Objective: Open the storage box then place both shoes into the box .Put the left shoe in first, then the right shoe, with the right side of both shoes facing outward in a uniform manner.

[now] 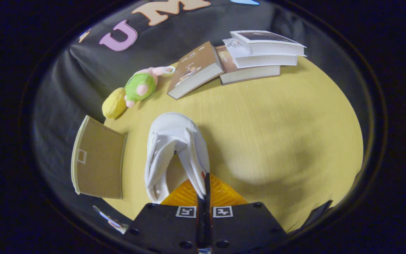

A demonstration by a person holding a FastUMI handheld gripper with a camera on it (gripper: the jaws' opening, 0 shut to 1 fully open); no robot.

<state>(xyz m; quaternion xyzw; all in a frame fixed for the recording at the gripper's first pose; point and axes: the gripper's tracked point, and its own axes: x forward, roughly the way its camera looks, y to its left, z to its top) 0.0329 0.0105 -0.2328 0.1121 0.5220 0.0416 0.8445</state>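
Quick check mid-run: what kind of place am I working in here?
Likely a staged recording booth, not a home: a yellow tabletop backed by black cloth, with props such as stacked books and a plush toy. The gripper pinches the white shoe.

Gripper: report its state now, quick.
Gripper: closed, its two fingers pinching the rim of the white fabric shoe, held over the yellow table.

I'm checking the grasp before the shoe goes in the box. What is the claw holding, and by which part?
The claw is shut on the white shoe, pinching the thin edge of its collar at the heel end; the toe points away beyond the fingers.
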